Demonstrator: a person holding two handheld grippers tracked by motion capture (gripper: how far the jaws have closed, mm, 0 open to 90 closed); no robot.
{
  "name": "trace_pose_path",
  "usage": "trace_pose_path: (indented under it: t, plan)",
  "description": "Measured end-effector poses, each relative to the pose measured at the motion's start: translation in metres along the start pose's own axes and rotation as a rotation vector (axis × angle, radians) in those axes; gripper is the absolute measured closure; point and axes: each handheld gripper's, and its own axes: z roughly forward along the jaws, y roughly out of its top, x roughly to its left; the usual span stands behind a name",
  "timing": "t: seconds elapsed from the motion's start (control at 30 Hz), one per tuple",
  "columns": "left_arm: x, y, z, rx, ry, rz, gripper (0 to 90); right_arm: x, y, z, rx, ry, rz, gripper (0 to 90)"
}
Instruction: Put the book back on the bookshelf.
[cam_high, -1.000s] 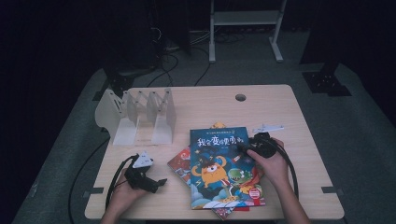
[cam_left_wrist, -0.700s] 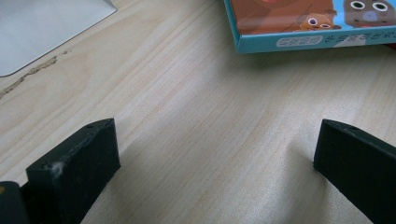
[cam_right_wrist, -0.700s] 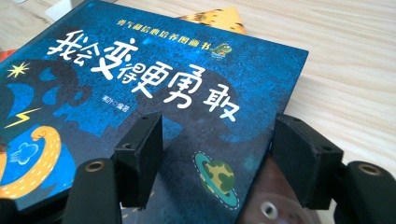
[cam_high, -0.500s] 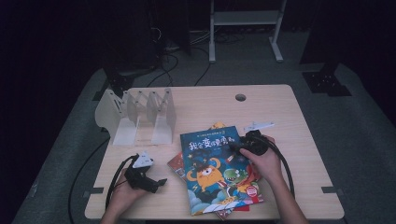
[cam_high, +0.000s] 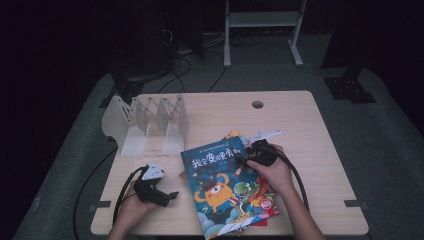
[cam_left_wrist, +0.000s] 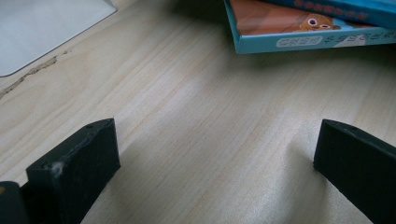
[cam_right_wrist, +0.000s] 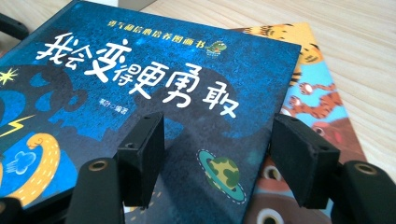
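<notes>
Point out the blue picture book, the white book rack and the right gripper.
blue picture book (cam_high: 220, 192): high view, middle of its cover.
white book rack (cam_high: 134, 140): high view, its base plate.
right gripper (cam_right_wrist: 217, 156): right gripper view, midway between its fingertips.

The top picture book is showing a dark blue cover with big white letters, a small green planet, yellow lightning and an orange monster. The book under it is showing orange tigers on light blue. The table is looking pale wood. The book rack is looking white. The gripper jaws are looking black.
</notes>
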Motion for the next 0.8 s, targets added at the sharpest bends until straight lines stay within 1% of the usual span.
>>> trace_pose_path:
  t: [0.23, 0.37, 0.4, 0.53, 0.57, 0.67, 0.7, 0.73, 0.8]
  plan:
    - [0.000, 0.000, 0.000, 0.000, 0.000, 0.000, 0.0, 0.005, 0.003, 0.004, 0.004, 0.028, -0.020, 34.8]
    - [0.000, 0.000, 0.000, 0.000, 0.000, 0.000, 0.0, 0.005, 0.003, 0.004, 0.010, 0.036, -0.011, 34.7]
    - [0.000, 0.000, 0.000, 0.000, 0.000, 0.000, 0.0, 0.004, 0.003, 0.004, 0.011, 0.039, -0.016, 34.8]
    - [0.000, 0.000, 0.000, 0.000, 0.000, 0.000, 0.0, 0.006, 0.003, 0.003, 0.014, 0.032, -0.038, 35.1]
    - [0.000, 0.000, 0.000, 0.000, 0.000, 0.000, 0.0, 0.006, 0.003, 0.002, 0.012, 0.026, -0.041, 36.5]
    - [0.000, 0.000, 0.000, 0.000, 0.000, 0.000, 0.0, 0.006, 0.003, 0.000, 0.015, 0.027, -0.040, 36.1]
    - [0.000, 0.000, 0.000, 0.000, 0.000, 0.000, 0.0, 0.005, 0.002, -0.003, 0.011, 0.021, -0.047, 35.7]
    - [0.000, 0.000, 0.000, 0.000, 0.000, 0.000, 0.0, 0.005, 0.002, -0.003, 0.011, 0.021, -0.047, 35.7]
    - [0.000, 0.000, 0.000, 0.000, 0.000, 0.000, 0.0, 0.005, 0.002, -0.009, -0.001, 0.016, -0.043, 35.7]
